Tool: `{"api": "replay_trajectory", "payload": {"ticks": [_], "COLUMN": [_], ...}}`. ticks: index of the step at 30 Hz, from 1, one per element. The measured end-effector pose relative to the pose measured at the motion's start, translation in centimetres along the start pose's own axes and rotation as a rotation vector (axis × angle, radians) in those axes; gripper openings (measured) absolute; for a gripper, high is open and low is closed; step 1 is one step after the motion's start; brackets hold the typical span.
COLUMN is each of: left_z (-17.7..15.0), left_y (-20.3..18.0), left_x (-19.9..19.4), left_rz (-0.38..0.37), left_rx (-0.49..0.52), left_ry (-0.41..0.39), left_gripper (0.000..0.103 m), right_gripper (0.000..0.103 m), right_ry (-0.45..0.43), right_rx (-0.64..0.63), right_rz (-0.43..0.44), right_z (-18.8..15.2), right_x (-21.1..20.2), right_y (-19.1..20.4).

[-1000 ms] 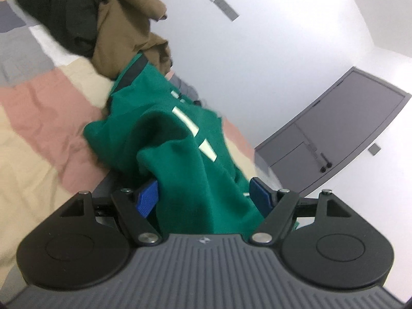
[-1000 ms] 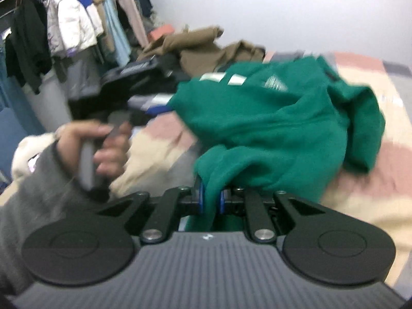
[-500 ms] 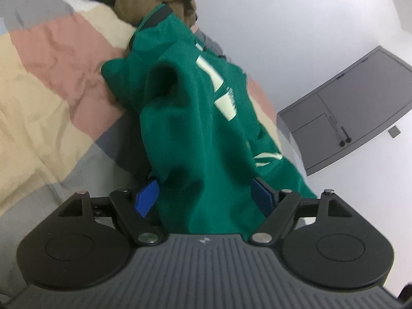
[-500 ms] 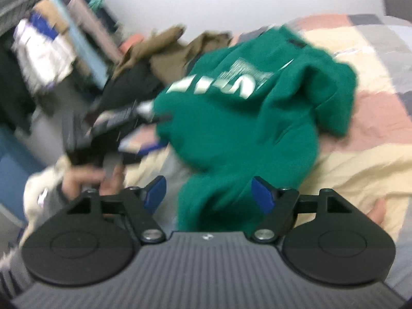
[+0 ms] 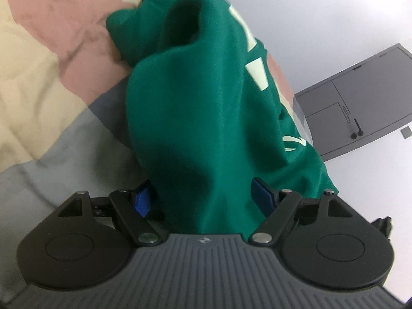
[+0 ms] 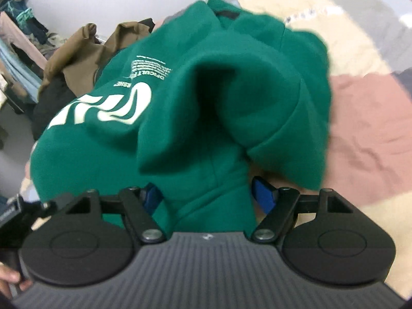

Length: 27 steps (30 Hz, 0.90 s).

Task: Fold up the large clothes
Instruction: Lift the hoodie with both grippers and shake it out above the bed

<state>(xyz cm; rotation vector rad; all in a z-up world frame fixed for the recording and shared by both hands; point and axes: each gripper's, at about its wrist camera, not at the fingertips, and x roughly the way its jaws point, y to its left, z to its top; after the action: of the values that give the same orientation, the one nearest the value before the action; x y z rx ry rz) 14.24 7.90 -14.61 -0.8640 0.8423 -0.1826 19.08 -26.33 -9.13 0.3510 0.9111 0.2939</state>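
Left wrist | left tool (image 5: 203,200) wide apart, green sweatshirt (image 5: 195,118) between | right tool (image 6: 206,195) likewise

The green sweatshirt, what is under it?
Under the green sweatshirt lies a patchwork blanket of pink, cream and grey squares. Behind it sits a brown garment. Whatever lies directly beneath the bunched cloth is covered.

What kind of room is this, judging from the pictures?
Most likely a bedroom: a patchwork bedspread under the green sweatshirt, clothes hanging at the side, and a grey door.
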Motion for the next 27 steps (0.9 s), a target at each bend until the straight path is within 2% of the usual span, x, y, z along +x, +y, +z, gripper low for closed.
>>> {"api": "replay_trajectory", "payload": {"ticks": [3, 4, 5, 6, 7, 9, 11, 14, 16, 18, 21, 24, 27], "left_z": [0.7, 0.9, 1.0, 1.1, 0.9, 1.0, 1.2, 2.0, 2.4, 2.5, 2.9, 3.2, 3.4], "left_y": [0.3, 0.2, 0.1, -0.1, -0.4, -0.8, -1.2, -2.0, -2.9, -3.7, -4.1, -4.5, -6.6], "left_x": [2.0, 2.5, 2.9, 3.3, 3.3, 2.9, 1.9, -0.5, -2.4, -4.7, -7.1, -9.1, -11.6], "left_rz": [-0.004, -0.003, 0.006, 0.016, 0.019, -0.016, -0.071, -0.217, -0.334, -0.384, -0.441, -0.477, -0.475], "left_rx": [-0.01, -0.007, -0.002, 0.009, 0.019, 0.039, 0.059, 0.084, 0.165, 0.232, 0.227, 0.212, 0.27], "left_ry": [0.03, 0.037, 0.04, 0.044, 0.047, 0.027, -0.014, -0.074, -0.108, -0.191, -0.247, -0.28, -0.316], "left_gripper": [0.078, 0.073, 0.059, 0.045, 0.039, 0.018, 0.01, 0.008, 0.008, 0.007, 0.007, 0.007, 0.007], "right_gripper": [0.077, 0.075, 0.071, 0.057, 0.045, 0.03, 0.024, 0.02, 0.019, 0.019, 0.019, 0.019, 0.019], "right_ry": [0.004, -0.008, -0.022, -0.033, -0.046, -0.084, -0.133, -0.23, -0.298, -0.37, -0.44, -0.491, -0.535], "right_rx": [0.016, 0.019, 0.016, 0.001, -0.021, -0.046, -0.066, -0.116, -0.144, -0.165, -0.194, -0.177, -0.207], "right_rz": [0.096, 0.111, 0.126, 0.142, 0.158, 0.194, 0.239, 0.308, 0.346, 0.374, 0.405, 0.433, 0.442], "right_z": [0.7, 0.7, 0.8, 0.9, 1.1, 1.3, 1.4, 1.7, 1.7, 1.5, 1.4, 2.1, 2.8], "right_x": [2.0, 2.4, 2.6, 2.7, 2.6, 1.7, 0.5, -1.8, -3.5, -5.6, -8.2, -10.4, -13.2], "right_y": [-0.8, -0.8, -0.8, -0.6, -0.3, 0.1, 0.4, 1.1, 1.5, 1.9, 2.4, 2.5, 3.4]}}
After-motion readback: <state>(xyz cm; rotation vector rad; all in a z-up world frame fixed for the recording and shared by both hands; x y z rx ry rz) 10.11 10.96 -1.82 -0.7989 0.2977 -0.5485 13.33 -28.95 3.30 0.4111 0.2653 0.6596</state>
